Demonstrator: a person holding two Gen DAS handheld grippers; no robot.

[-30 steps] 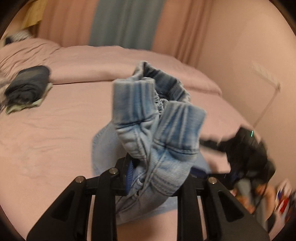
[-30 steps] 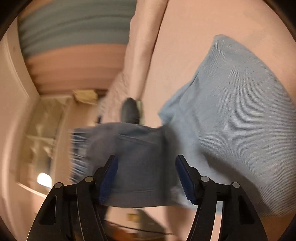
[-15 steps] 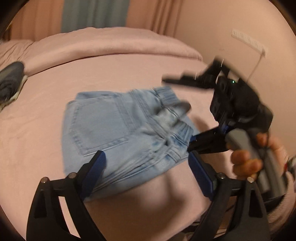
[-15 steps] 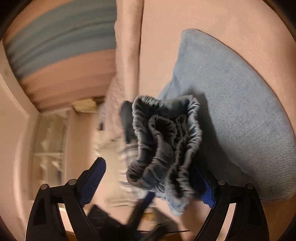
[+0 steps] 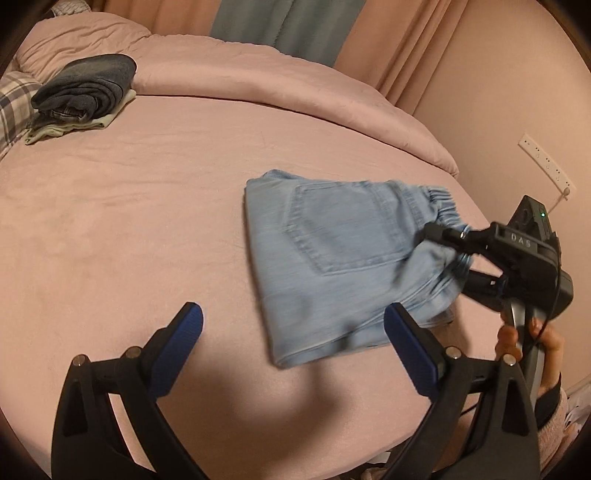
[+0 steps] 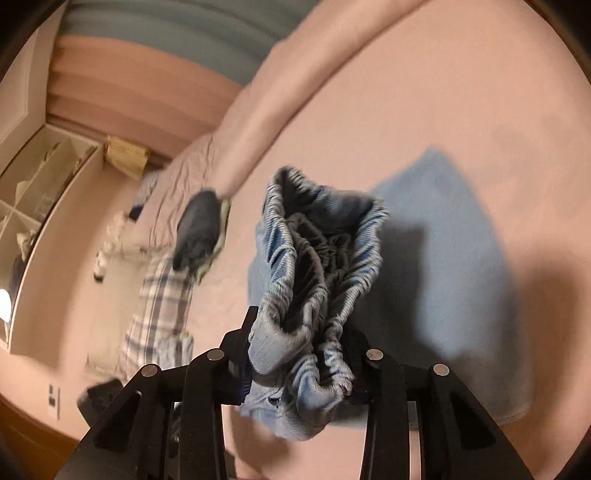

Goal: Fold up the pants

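**Denim on a pink bed**

A wide bed (image 5: pixel 155 206) covered in a pink sheet is filling the room, with a rolled pink duvet (image 5: pixel 295 85) lying along its far side. Pink and grey-blue curtains (image 5: pixel 280 26) are hanging behind, and a white power strip (image 5: pixel 546 166) is sitting on the pink wall. A dark folded garment (image 5: pixel 86 86) is resting on a pale one near the plaid pillow (image 5: pixel 13 110).

White letters reading "DAS" are showing on the right gripper (image 5: pixel 448 254).

The folded light-blue pants (image 5: pixel 343 258) are lying on the sheet, waistband end lifting off it. The right gripper's jaws are closing, pinching the bunched elastic waistband (image 6: pixel 317 280), a hand (image 5: pixel 532 339) grasping its handle from below. The left gripper (image 5: pixel 295 332) is hovering angled down over the near edge, blue pads (image 5: pixel 183 343) spread wide, gripping nothing.
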